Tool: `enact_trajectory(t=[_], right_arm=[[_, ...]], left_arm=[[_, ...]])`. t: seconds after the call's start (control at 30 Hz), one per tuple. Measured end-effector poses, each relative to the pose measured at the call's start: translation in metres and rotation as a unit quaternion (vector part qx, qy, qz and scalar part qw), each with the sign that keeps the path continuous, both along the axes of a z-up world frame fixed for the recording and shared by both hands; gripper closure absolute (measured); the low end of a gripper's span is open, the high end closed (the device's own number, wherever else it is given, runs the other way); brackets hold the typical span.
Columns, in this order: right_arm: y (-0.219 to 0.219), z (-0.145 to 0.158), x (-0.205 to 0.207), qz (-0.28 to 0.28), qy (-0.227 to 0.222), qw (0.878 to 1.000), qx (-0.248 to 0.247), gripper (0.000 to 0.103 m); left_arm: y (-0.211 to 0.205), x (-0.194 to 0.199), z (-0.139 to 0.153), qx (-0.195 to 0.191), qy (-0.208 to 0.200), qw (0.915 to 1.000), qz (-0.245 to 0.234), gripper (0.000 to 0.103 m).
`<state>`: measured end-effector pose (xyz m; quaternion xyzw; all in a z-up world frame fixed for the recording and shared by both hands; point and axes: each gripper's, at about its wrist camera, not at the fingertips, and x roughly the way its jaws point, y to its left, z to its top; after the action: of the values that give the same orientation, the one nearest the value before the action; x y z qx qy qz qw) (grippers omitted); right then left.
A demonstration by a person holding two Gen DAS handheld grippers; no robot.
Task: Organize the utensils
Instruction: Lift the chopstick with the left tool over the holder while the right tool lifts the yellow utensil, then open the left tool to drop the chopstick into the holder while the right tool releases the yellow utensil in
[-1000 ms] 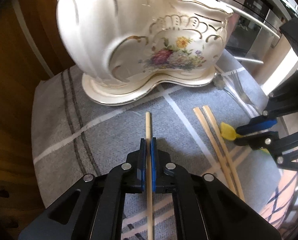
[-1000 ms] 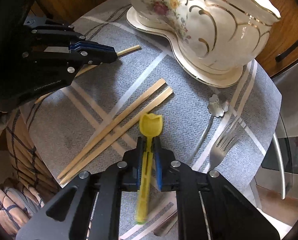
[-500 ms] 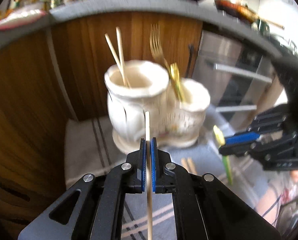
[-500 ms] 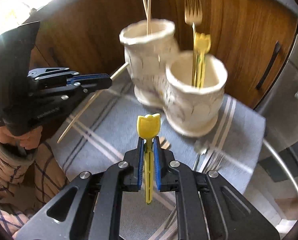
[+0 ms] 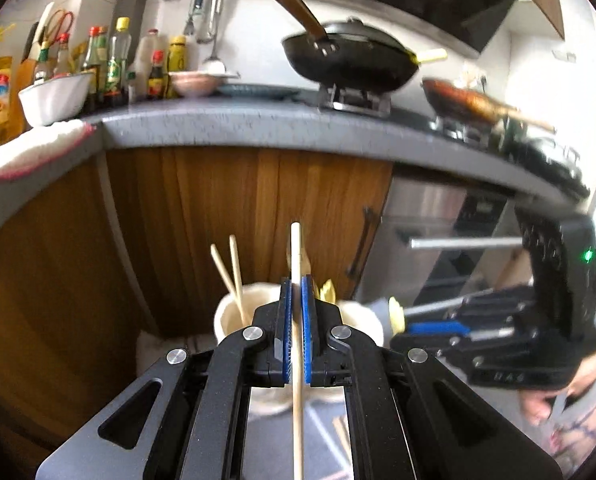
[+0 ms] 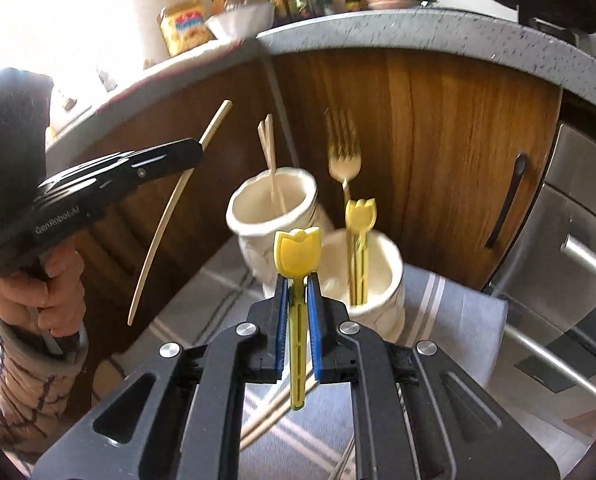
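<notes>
Behind both ceramic holders stand wooden cabinet doors.

both tongs, the left tongs and the right tongs, are black with blue ribbed pads and silver screws, one marked "genrobot.ai", above a pale checked sleeve with grey cuff.

Pale wooden chopstick raised above white ceramic holder, clamped mid-shaft. Yellow tulip-ended utensil raised near holder's right cup, clamped. In holder: two chopsticks, gold fork, second yellow utensil.
</notes>
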<state>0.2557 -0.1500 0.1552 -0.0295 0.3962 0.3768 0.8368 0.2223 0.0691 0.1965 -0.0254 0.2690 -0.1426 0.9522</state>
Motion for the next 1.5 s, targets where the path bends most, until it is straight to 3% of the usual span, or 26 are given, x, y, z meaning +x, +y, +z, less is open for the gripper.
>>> enact_trajectory(t=[0.4, 0.63, 0.7, 0.77, 0.93, 1.17, 1.5], right_arm=[[0.006, 0.022, 0.033, -0.046, -0.046, 0.997, 0.042, 0.094], [0.009, 0.020, 0.044, -0.047, -0.049, 0.997, 0.049, 0.094], [0.009, 0.018, 0.046, -0.047, -0.048, 0.997, 0.049, 0.094], [0.009, 0.015, 0.046, -0.050, -0.054, 0.996, 0.041, 0.094], [0.010, 0.002, 0.045, -0.053, -0.054, 0.997, 0.028, 0.094], [0.017, -0.015, 0.039, -0.046, -0.047, 0.998, 0.017, 0.094], [0.026, -0.035, 0.034, -0.044, -0.047, 0.998, -0.021, 0.094]], left_arm=[[0.006, 0.054, 0.019, -0.039, -0.054, 0.9964, 0.052, 0.098], [0.012, 0.074, 0.018, -0.051, -0.117, 0.9877, 0.091, 0.098], [0.013, 0.074, 0.014, -0.064, -0.139, 0.9848, 0.081, 0.098], [0.011, 0.074, 0.008, -0.053, -0.162, 0.9811, 0.091, 0.098], [0.010, 0.074, -0.014, -0.057, -0.151, 0.9822, 0.095, 0.098], [0.001, 0.054, -0.042, -0.019, -0.142, 0.9857, 0.088, 0.098], [0.005, 0.039, -0.066, 0.003, -0.112, 0.9904, 0.081, 0.098]])
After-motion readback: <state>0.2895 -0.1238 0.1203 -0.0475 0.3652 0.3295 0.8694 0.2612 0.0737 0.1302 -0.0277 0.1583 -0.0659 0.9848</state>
